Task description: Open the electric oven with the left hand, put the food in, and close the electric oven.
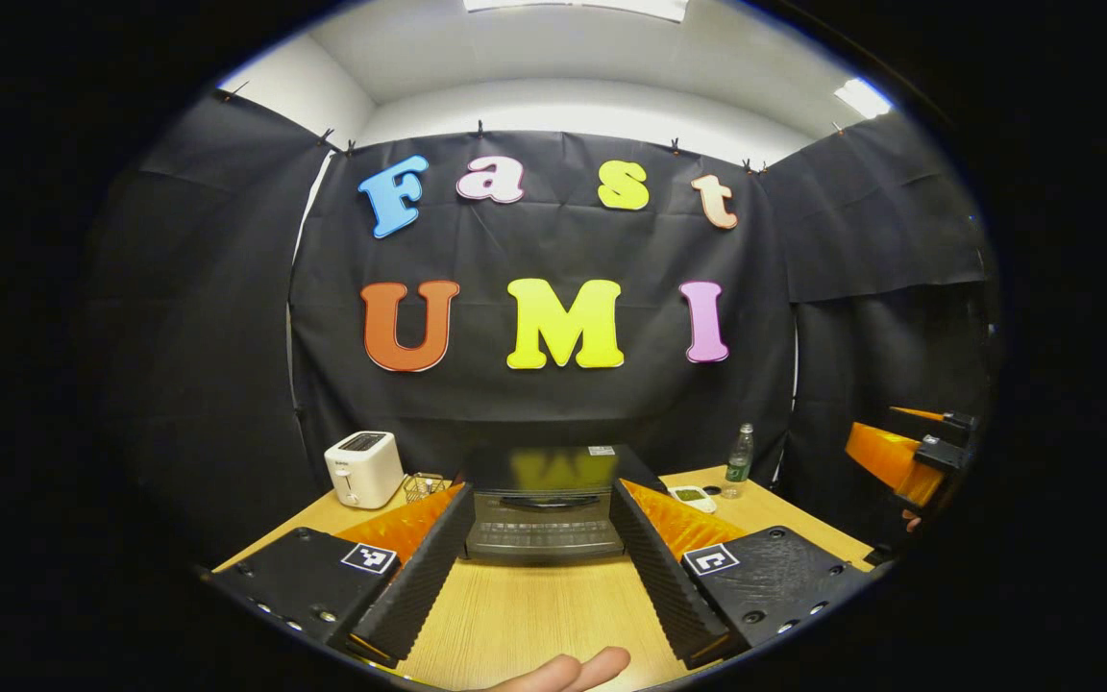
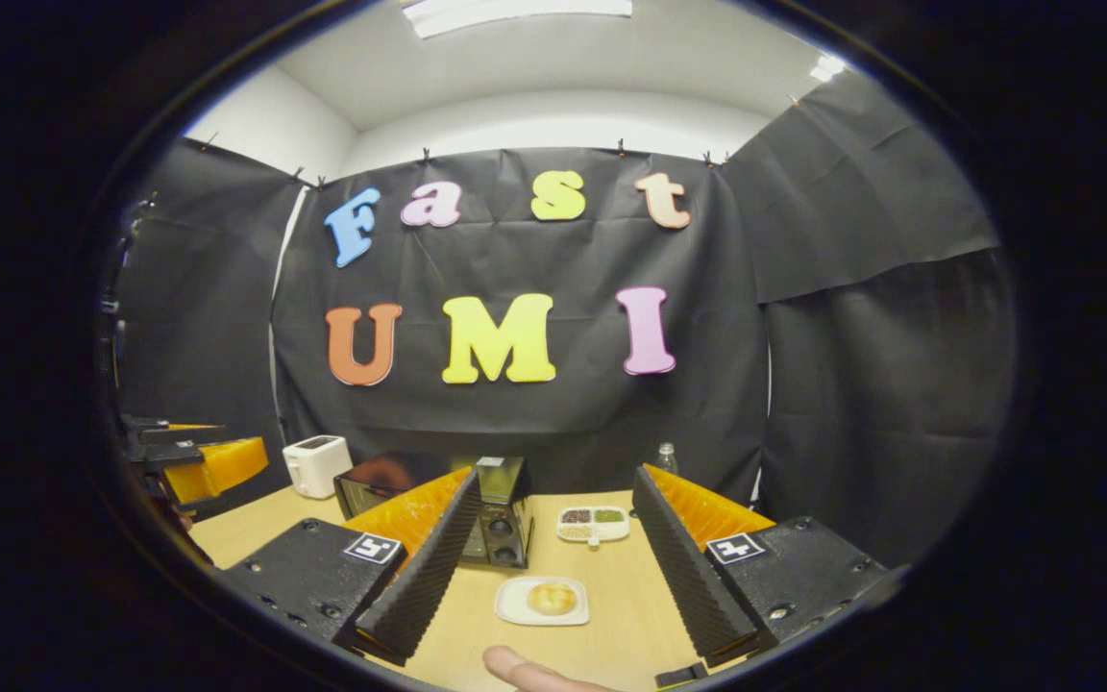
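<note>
The electric oven sits toward the back edge of the tabletop, its door shut and its dark handle running across the top of the glass front; in the right gripper view the same oven shows from its control end, with round knobs stacked on the side panel. The food, a round bread roll on a small white plate, lies on the tabletop in front of the oven's control end, nearer the front edge. The left gripper hovers above the tabletop straight in front of the oven door, fingers spread wide and gripping nothing, the oven framed between them. The right gripper hovers with its fingers likewise spread and empty, the plate between them farther off. A fingertip of the person's hand shows at the bottom of the left gripper view. Behind the plate, toward the back edge, lies a white divided tray with small portions in its compartments. A white toaster stands at the back left corner, a small wire basket just beside it, between toaster and oven. A clear bottle with a green label stands near the back right corner.
</note>
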Available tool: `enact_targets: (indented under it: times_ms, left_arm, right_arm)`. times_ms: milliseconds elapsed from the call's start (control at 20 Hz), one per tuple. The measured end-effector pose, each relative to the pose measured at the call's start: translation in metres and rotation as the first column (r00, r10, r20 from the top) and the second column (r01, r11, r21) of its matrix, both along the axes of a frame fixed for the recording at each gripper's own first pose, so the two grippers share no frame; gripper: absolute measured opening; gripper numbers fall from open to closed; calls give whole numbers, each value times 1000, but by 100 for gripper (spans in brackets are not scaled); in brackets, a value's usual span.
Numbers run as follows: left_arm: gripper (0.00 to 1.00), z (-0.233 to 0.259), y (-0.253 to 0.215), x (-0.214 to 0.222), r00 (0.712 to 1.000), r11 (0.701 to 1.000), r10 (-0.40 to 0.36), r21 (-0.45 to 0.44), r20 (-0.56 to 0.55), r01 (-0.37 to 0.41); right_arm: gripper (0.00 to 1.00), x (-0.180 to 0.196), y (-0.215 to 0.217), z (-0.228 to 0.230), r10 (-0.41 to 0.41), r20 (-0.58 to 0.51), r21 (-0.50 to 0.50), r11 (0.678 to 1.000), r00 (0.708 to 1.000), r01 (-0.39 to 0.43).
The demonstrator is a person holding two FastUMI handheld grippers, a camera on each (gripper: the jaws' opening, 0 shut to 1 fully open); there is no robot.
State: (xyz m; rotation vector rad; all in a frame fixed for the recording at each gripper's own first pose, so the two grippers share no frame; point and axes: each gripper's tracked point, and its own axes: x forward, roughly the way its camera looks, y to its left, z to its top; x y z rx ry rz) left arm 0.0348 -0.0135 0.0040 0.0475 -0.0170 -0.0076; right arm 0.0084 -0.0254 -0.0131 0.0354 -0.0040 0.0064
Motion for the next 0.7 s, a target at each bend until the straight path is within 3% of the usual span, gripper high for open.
enact_targets:
  times_ms: [200,500,700]
  left_arm:
    - [93,-10,-4,56,1000,1000,-25,2,-19,25]
    - [93,-50,-13,150,988,997,-77,-30,-136,74]
    - [93,-75,-3,191,980,999,-48,-9,-195,47]
  right_arm:
    - [100,6,-8,-3,6,7,5,1000,1000,-6]
    - [100,5,-24,-6,22,43,2,1000,999,-23]
    - [100,2,-31,-9,36,52,4,999,998,-36]
